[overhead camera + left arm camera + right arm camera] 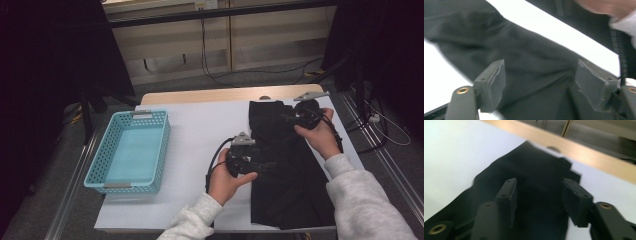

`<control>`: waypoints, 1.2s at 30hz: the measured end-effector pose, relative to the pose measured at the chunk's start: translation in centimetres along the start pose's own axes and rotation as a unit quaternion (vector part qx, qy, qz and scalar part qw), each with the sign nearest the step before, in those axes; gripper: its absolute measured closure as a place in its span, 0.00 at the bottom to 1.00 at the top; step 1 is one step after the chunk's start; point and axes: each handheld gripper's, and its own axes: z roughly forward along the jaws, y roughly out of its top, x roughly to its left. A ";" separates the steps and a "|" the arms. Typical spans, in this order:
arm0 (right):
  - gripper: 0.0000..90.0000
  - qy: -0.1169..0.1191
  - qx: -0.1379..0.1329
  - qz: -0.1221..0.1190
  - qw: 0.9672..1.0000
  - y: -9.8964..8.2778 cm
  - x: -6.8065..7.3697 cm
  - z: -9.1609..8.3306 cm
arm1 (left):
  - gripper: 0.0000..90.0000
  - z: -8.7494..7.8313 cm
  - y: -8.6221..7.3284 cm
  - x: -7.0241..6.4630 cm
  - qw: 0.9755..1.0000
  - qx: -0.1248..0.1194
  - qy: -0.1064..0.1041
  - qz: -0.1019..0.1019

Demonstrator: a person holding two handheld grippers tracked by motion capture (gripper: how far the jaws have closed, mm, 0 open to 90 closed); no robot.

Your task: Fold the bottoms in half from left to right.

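Observation:
A black garment (pixel 292 192) lies folded lengthwise on the right half of a white sheet (pixel 200 130). My left gripper (pixel 270 167) hovers over the garment's left edge near its middle, jaws pointing right. In the left gripper view, the left gripper (pixel 540 67) stands open, with the dark cloth (pixel 529 47) beneath the jaws and nothing pinched. My right gripper (pixel 288 118) is over the garment's far end. The right gripper view has the right gripper (pixel 539 185) open too, above the cloth's (pixel 534 165) far edge.
A light blue perforated basket (pixel 100 172) stands on the left of the sheet, with nothing inside. The wooden table edge (pixel 210 94) runs along the back. Cables trail on the floor behind and to the right of the table.

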 end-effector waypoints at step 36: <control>0.56 -0.006 0.054 -0.004 0.999 -12.3 4.2 -8.2 | 0.16 -5.8 -5.5 6.0 0.993 0.044 0.109 0.008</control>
